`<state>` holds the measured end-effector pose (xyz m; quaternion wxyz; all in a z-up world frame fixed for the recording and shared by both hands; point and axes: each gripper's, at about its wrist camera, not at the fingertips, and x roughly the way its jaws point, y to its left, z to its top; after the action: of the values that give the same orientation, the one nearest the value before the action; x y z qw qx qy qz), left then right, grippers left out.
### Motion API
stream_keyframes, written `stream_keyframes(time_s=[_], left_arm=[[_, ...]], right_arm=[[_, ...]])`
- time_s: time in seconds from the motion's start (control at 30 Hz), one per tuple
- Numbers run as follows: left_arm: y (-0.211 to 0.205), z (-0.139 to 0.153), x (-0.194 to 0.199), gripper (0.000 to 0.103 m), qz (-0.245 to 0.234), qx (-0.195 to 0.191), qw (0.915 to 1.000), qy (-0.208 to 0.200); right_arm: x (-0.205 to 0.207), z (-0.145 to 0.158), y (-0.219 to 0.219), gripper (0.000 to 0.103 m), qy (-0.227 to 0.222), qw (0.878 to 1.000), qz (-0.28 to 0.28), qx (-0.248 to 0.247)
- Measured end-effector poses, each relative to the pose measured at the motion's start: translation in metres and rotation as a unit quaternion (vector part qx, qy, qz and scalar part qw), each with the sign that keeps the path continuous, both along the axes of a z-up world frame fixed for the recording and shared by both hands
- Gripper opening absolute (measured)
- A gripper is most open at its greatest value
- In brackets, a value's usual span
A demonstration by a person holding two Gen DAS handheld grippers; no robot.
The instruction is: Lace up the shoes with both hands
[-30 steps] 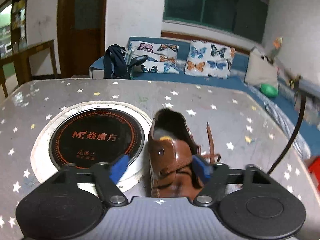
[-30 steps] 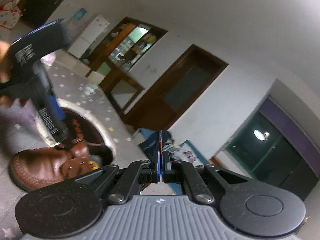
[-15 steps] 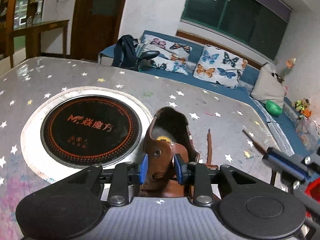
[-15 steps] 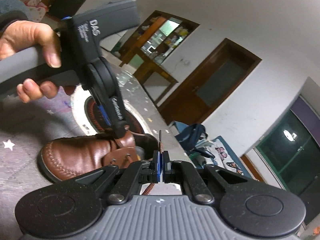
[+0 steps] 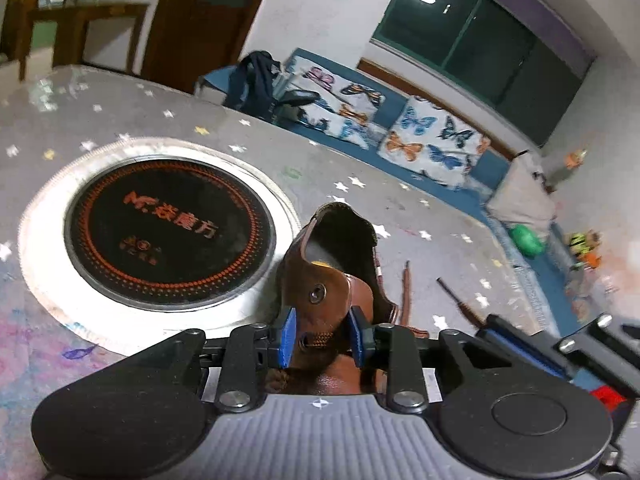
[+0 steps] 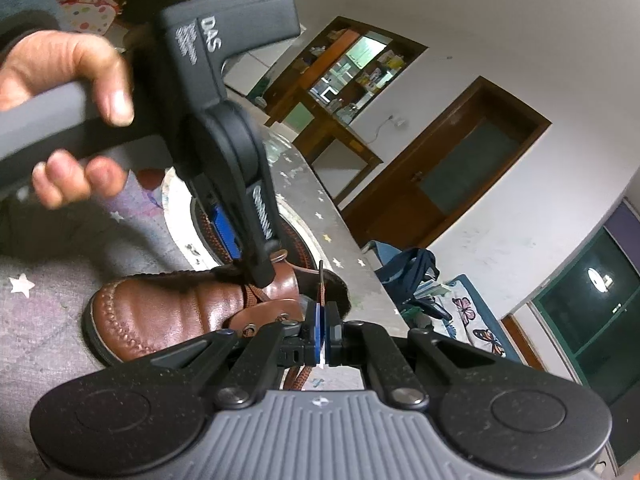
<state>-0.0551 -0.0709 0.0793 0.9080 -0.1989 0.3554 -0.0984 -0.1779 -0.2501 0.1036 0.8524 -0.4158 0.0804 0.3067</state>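
A brown leather shoe point(image 5: 332, 280) stands on the star-patterned table point(image 5: 400, 200), heel away from me in the left wrist view. My left gripper point(image 5: 322, 336) is shut on the shoe's eyelet flap, with a blue pad pressed on each side. In the right wrist view the shoe point(image 6: 168, 312) lies toe to the left, and the left gripper point(image 6: 248, 260) bears down on its upper. My right gripper point(image 6: 320, 332) is shut on the brown lace point(image 6: 320, 288), whose dark tip pokes up between the pads. The right gripper point(image 5: 496, 326) also shows at the right of the left view. Another lace end point(image 5: 407, 292) lies on the table.
A round black induction hob point(image 5: 168, 232) in a white ring is set into the table, left of the shoe. A person's hand point(image 6: 68, 64) grips the left gripper's handle. Beyond the table's far edge stands a blue sofa with butterfly cushions point(image 5: 432, 140).
The left gripper's jaws went from wide open around the shoe to shut on its flap, and the view rolled. The right gripper sank toward the shoe with the lace and came into the left view.
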Motion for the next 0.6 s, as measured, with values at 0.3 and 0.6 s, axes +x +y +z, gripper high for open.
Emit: stream_keyframes(time_s=[0.3, 0.6], left_arm=[[0.061, -0.024, 0.019, 0.031, -0.098, -0.147, 0.9843, 0.002], [0.092, -0.046, 0.031, 0.031, -0.172, -0.231, 0.9574, -0.017]], right_arm=[[0.011, -0.008, 0.011, 0.001, 0.012, 1.000, 0.023, -0.015], [0.025, -0.009, 0.022, 0.001, 0.033, 0.997, 0.053, -0.041]])
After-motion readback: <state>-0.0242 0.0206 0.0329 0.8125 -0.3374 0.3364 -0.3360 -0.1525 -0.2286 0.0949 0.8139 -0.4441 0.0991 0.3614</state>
